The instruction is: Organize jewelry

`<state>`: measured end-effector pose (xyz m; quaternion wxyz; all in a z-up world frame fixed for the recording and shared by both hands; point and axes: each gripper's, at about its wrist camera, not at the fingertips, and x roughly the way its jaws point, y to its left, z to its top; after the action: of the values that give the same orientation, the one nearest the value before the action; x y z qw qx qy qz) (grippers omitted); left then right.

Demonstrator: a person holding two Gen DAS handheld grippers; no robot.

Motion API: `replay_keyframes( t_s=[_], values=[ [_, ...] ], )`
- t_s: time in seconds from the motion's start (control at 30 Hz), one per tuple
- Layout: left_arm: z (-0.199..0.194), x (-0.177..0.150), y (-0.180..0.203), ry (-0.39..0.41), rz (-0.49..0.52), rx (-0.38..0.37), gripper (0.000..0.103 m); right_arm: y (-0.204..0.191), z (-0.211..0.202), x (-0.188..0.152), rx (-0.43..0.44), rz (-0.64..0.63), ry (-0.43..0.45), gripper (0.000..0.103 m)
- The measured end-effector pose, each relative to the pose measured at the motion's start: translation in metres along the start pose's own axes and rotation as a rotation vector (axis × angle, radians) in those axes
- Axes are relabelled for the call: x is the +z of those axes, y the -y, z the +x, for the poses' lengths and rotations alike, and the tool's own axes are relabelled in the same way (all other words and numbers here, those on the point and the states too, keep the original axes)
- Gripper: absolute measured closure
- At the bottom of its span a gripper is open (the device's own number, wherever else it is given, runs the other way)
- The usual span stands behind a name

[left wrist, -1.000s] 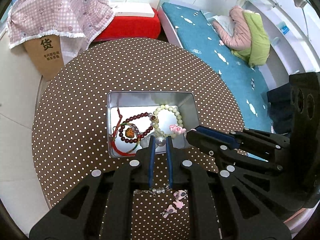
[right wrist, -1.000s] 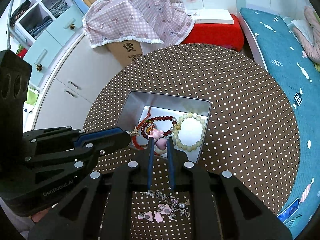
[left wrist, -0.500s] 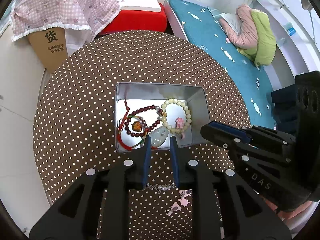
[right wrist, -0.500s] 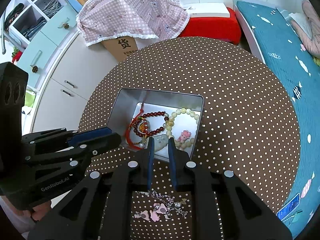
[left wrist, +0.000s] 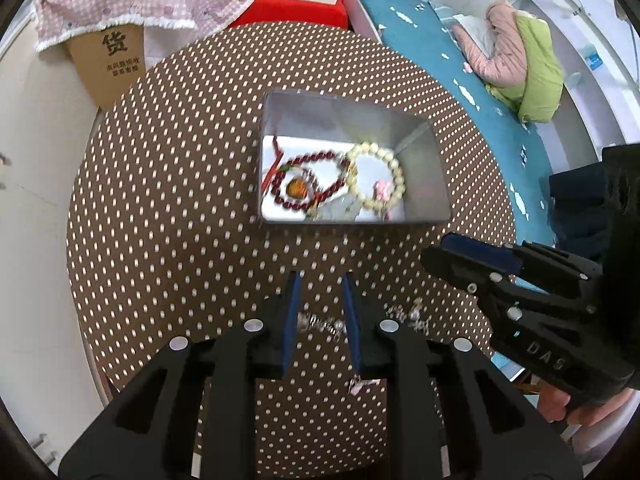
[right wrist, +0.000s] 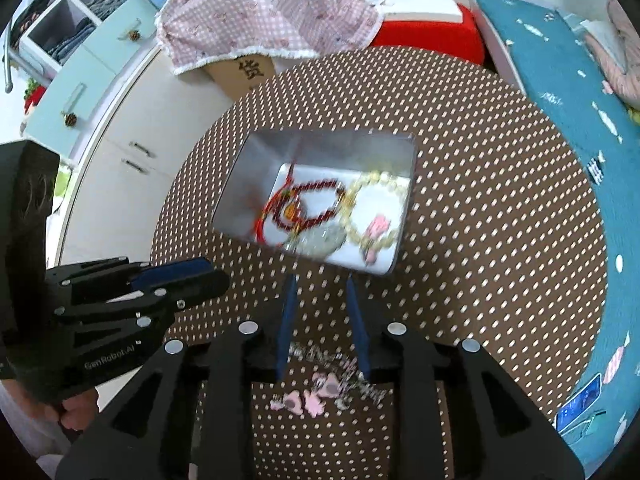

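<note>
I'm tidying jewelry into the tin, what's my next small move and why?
Probably lower the right gripper onto the pink charm chain lying on the tablecloth below its open fingers; it is not yet in the metal tin, where the bracelets already sit.

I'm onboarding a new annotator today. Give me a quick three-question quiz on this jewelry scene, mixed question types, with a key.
1. True or false: the left gripper grips a bracelet.
2. Which lies outside the metal tin on the dotted tablecloth?
A. dark red bead bracelet
B. pale bead bracelet
C. pink charm chain
3. Fill in: the right gripper's jaws stand ____.

Key: 1 false, its open jaws hold nothing; 2 C; 3 open.
</note>
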<state>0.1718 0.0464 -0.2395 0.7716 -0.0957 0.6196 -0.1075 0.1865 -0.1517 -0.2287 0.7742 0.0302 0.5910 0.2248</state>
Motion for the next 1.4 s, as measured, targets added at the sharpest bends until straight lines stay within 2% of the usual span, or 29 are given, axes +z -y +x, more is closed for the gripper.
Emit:
replay_keyframes(
  t_s=[0.17,0.3,0.57,0.67,0.83,1.03,1.13,1.3,1.4],
  values=[
    [0.009,-0.021,-0.013,-0.055,-0.042,0.02,0.081,-0.011,0.02,-0.017,-0.018,-0.057,-0.056,0.078],
    [0.014,-0.039,-0.024,-0.087,-0.076,0.028,0.081,-0.024,0.035,-0.028,0.003,-0.132,-0.094,0.078],
    [0.013,-0.068,-0.044,-0.112,-0.138,0.04,0.081,-0.047,0.061,-0.042,0.004,-0.252,-0.16,0.083],
    [0.01,-0.077,-0.053,-0.119,-0.157,0.046,0.081,-0.056,0.068,-0.045,0.003,-0.283,-0.167,0.087],
    [0.006,-0.087,-0.066,-0.125,-0.185,0.055,0.081,-0.058,0.076,-0.047,-0.031,-0.329,-0.188,0.103],
    [-0.002,-0.092,-0.077,-0.122,-0.191,0.058,0.081,-0.056,0.073,-0.044,-0.013,-0.315,-0.196,0.103],
    [-0.003,-0.087,-0.076,-0.123,-0.187,0.06,0.081,-0.053,0.067,-0.044,0.004,-0.327,-0.186,0.096],
    [-0.001,-0.08,-0.066,-0.12,-0.196,0.055,0.081,-0.058,0.059,-0.044,0.031,-0.395,-0.161,0.091],
    [-0.003,-0.083,-0.068,-0.117,-0.208,0.056,0.081,-0.064,0.063,-0.045,0.015,-0.442,-0.167,0.086]
  ],
)
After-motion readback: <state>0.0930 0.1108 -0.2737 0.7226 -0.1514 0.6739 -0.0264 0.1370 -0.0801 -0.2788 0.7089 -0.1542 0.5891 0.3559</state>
